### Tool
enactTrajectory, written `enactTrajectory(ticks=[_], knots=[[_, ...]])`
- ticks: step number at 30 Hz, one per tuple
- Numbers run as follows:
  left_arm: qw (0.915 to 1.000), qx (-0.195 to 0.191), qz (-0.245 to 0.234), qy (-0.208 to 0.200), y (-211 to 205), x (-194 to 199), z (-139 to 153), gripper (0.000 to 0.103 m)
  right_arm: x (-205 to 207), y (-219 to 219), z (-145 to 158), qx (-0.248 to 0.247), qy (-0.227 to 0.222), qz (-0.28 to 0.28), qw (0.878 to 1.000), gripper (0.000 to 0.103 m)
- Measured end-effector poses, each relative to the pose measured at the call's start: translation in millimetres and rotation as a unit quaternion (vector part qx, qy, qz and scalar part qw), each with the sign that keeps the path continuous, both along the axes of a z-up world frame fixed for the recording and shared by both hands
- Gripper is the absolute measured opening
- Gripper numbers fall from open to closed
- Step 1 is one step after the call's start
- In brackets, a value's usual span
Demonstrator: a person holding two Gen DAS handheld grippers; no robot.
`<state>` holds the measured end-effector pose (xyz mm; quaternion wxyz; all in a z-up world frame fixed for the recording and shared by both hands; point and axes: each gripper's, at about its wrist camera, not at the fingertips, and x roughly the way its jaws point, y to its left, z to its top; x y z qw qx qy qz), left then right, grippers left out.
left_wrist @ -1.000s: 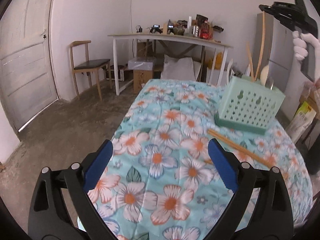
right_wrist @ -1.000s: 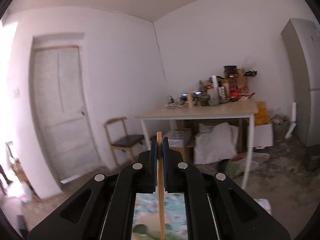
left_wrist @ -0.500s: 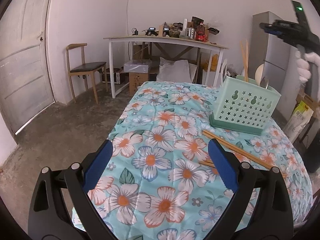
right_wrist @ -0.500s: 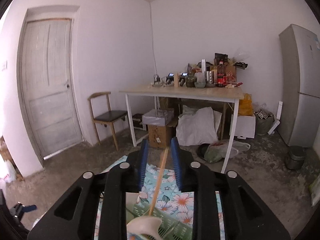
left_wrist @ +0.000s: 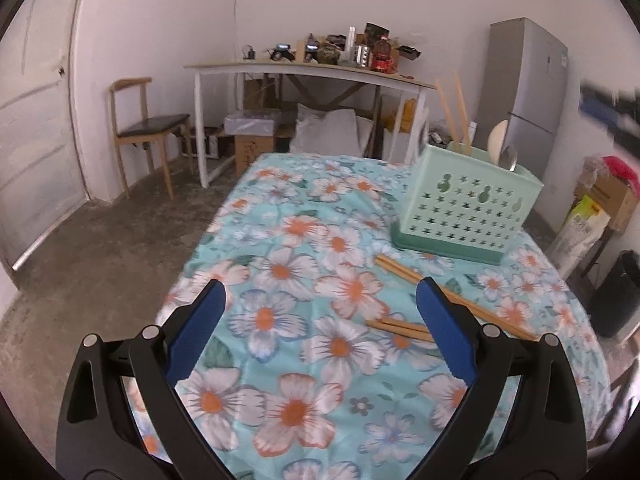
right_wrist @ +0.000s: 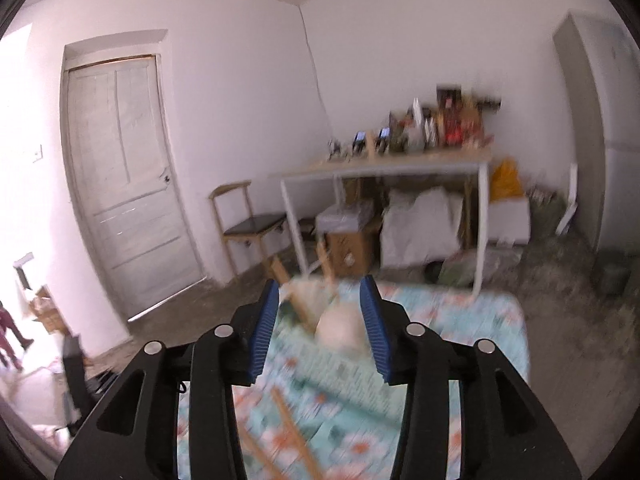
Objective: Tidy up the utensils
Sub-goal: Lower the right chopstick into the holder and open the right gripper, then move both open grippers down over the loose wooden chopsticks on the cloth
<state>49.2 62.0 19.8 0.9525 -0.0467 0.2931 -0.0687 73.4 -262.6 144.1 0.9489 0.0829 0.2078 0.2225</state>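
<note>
While the left claw [left_wrist: 320, 304] and the right claw [right_wrist: 320, 316] are both released, loose wooden chopsticks [left_wrist: 404, 328] lie on the flowered tabletop [left_wrist: 280, 240] near the mint-green perforated plastic holder [left_wrist: 468, 208].

Our flowered table and what sits on it

We see a table [left_wrist: 256, 240] covered by a turquoise cloth printed with white and orange flowers. On it, toward the far right, stands a pale green caddy [left_wrist: 468, 210] with star cut-outs, set on a darker green base. Just in front of the caddy a long pair of chopsticks [left_wrist: 400, 274] lies flat on the cloth, running diagonally toward the right edge. A second, shorter-looking pair of chopsticks [left_wrist: 394, 326] lies near it, closer to us. In the right wrist view we see the same table [right_wrist: 496, 320] only as a blur.
</note>
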Motion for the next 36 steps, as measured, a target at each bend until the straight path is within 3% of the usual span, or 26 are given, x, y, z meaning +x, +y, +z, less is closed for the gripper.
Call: enactTrajectory(ticks=[5,10,13,15,25,30,32,36], knots=[[0.9974,-0.056,-0.036,0.03,-3.2,5.9,-3.7,0.092,0.8,9.3,-66.7,0.004,0.118,-0.005,0.993,0.043],[0.988,-0.121,-0.067,0.069,-8.3,11.2,-14.3,0.092,12.4,13.2,-124.9,0.024,0.238,-0.014,0.971,0.043],[0.9791,-0.161,-0.082,0.093,-11.8,15.6,-21.0,0.091,17.1,15.4,-143.6,0.028,0.27,-0.014,0.962,0.043],[0.972,-0.187,-0.089,0.111,-14.1,18.8,-26.6,0.083,16.4,13.8,-149.3,0.031,0.274,-0.015,0.961,0.043],[0.9156,-0.32,-0.117,0.213,-36.3,42.9,-76.8,0.047,22.4,6.3,-155.2,0.057,0.283,-0.014,0.957,0.043],[0.8874,-0.37,-0.088,0.261,-34.8,56.5,-110.2,0.031,22.4,2.5,-157.1,0.062,0.284,-0.014,0.957,0.043],[0.8722,-0.402,-0.071,0.269,-28.7,60.9,-122.2,0.025,23.2,0.7,-158.5,0.064,0.286,-0.015,0.956,0.043],[0.856,-0.438,-0.051,0.27,-19.9,64.9,-133.9,0.011,24.1,-1.7,-161.4,0.071,0.289,-0.016,0.955,0.043]])
